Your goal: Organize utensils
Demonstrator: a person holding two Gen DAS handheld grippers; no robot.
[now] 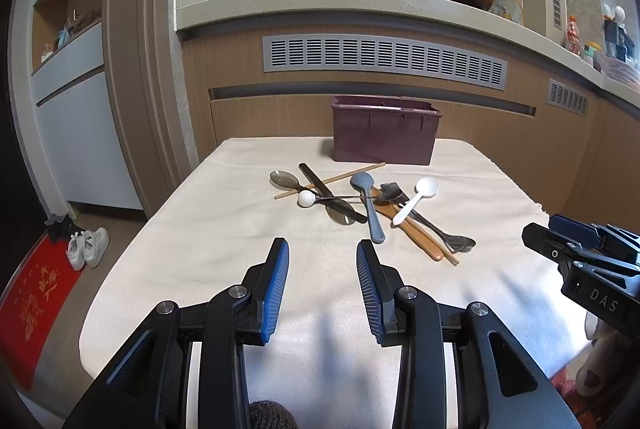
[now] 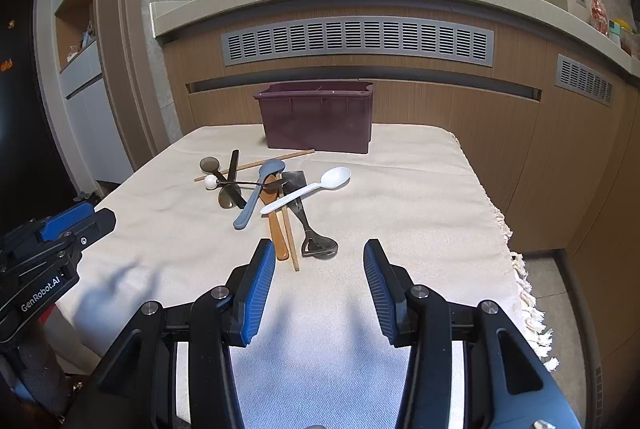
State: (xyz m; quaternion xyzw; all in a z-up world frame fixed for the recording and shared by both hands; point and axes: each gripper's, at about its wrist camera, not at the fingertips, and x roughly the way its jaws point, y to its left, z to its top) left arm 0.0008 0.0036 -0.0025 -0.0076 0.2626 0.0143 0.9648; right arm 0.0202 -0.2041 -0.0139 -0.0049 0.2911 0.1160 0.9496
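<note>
Risk, tangled pile: the utensils are crossed over one another near the middle of the worktop [image 2: 400, 213], so lifting one piece would likely drag or flip its neighbours; the white spoon [image 2: 316, 187] lies across the wooden spatula [image 2: 276, 225], and the blue-grey spoon [image 2: 258, 191] leans over the same heap.
Risk, thin pieces: the chopstick [image 2: 256, 163] and the flat dark handles lie flush on the cloth, so a pinch from above could slip off or catch the fabric instead.
Risk, cloth: the cover is loose, with a fringe hanging over the right edge; a snagged fingertip could pull it and shift everything on it.
Risk, bin: the purple bin [image 2: 318, 125] looks light, and a utensil pushed against its wall could nudge it toward the far edge.
Bin contents: dividers are seen at the rim, but the inside is hidden from both views, so what it holds cannot be told.
Bin place: at the far edge of the worktop, just behind the pile, with the chopstick's end close to its base.
Left claw [image 1: 322, 283]: spread wide, holding nothing, above the near edge.
Right claw [image 2: 319, 287]: spread wide, holding nothing, with the spatula handle's end just beside its left finger.
Progress: judged not yet begun, since every visible utensil lies on the cloth.
</note>
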